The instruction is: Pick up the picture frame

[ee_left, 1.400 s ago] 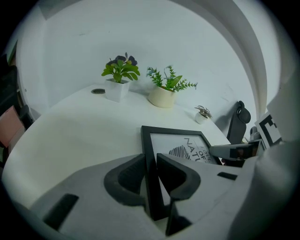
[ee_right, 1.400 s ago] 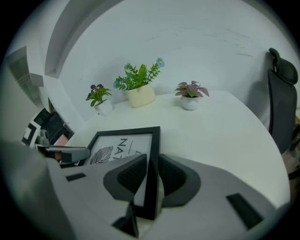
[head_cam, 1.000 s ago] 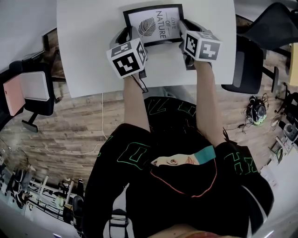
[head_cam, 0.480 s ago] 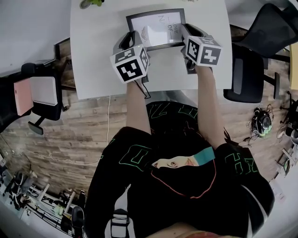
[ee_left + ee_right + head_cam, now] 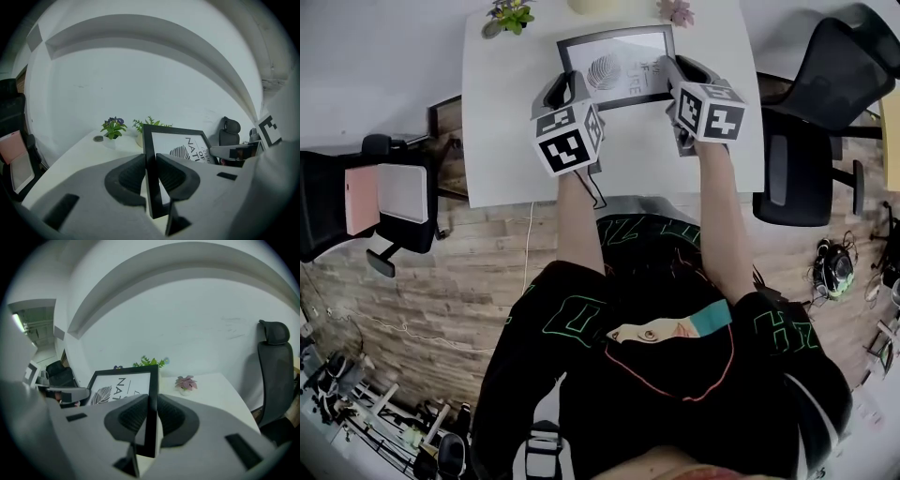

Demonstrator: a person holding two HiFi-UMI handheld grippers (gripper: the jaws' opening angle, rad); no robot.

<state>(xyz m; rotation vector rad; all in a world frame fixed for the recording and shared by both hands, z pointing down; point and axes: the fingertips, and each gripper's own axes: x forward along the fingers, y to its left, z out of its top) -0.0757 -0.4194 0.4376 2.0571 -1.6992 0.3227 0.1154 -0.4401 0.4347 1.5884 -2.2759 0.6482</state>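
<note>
Over the white tabletop (image 5: 506,141), left gripper (image 5: 567,84) and right gripper (image 5: 675,73) jaws each pinch a side edge of the picture frame (image 5: 619,66) (black-rimmed, leaf print)

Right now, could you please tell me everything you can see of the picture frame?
The picture frame is rectangular: a thin black border, maybe plastic or wood, around a white print with a dark leaf and black lettering. The left gripper is shut on its left edge, the right gripper on its right edge. It sits over the far half of the white table; whether it touches the table I cannot tell.
</note>
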